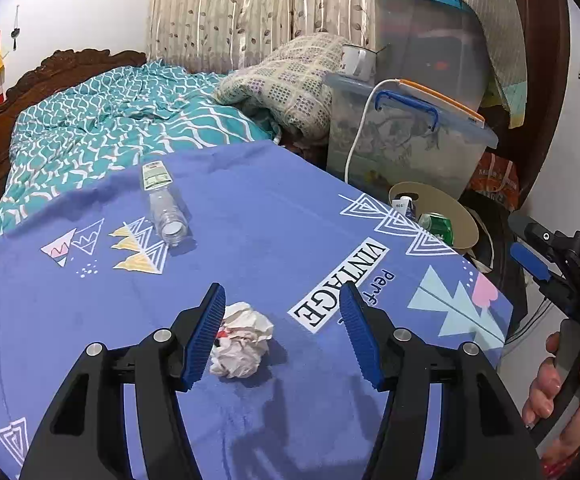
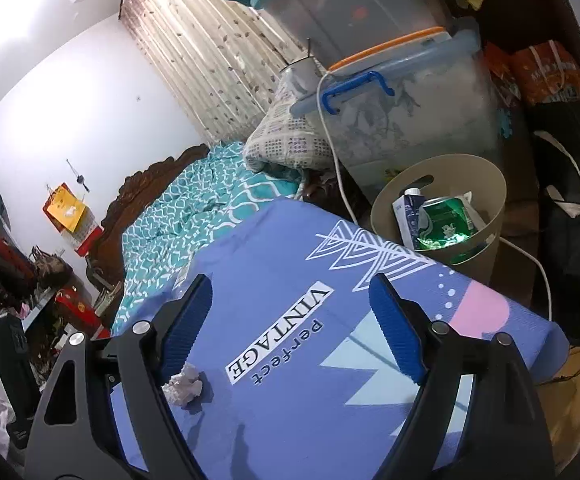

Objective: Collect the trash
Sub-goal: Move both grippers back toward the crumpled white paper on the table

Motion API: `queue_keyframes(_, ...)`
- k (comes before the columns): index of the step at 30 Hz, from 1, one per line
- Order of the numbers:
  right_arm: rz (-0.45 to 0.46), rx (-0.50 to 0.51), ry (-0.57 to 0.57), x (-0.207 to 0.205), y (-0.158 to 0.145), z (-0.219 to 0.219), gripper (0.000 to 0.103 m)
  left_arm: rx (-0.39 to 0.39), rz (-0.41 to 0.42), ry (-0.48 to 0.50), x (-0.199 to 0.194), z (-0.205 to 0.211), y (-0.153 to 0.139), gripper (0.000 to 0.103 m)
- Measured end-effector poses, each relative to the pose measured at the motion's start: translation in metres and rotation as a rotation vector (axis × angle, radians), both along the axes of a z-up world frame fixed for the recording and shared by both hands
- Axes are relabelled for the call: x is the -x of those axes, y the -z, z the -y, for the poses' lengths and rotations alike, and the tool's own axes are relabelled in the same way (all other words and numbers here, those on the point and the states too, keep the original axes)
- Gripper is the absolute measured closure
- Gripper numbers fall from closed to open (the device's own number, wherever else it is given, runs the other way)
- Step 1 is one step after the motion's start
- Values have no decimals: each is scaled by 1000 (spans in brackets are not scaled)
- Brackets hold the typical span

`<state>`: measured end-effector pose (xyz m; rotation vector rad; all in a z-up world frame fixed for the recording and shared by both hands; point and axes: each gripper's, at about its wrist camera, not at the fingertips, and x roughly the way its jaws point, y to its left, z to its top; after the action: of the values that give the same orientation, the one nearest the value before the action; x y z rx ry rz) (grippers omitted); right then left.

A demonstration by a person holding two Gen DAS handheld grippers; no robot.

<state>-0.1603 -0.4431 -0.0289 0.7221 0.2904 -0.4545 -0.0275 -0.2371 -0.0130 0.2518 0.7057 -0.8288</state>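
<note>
Ahead of my left tool lay a purple printed sheet (image 1: 249, 208) marked "VINTAGE". Beyond it, a teal patterned duvet (image 1: 101, 120) and a checked folded blanket (image 1: 290, 80). Ahead and right stood a clear storage box (image 1: 406, 148) with a blue handle, a white cable (image 1: 360, 128) draped over it, and an enamel mug (image 1: 356, 62) on top.

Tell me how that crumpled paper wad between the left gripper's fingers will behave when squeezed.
The paper wad looks loosely crumpled, so it will probably compress and feel very light. With the left gripper open and one pad beside it, it may scoot across the smooth purple cloth.
</note>
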Motion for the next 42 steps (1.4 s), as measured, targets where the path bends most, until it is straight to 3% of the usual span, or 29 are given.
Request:
queue_keyframes(7,-16,33,33,-1,-8,-12,8,10,-1,-11,1,-9,0,44)
queue_keyframes(20,-29,-14,-17,-14,1,-20,7,4,-45,-9,1,-19,8,37)
queue_keyframes(22,-30,-24,-19,-15,2,-21,7,8,-55,-12,0,-21,8,25)
queue_keyframes(31,-37,-26,-24,-19,0,-27,6,-1,-51,-72,-7,-34,8,9)
queue_keyframes(42,-58,-40,-22,-30,3,-34,3,-20,-127,-170,-33,-60,19,9)
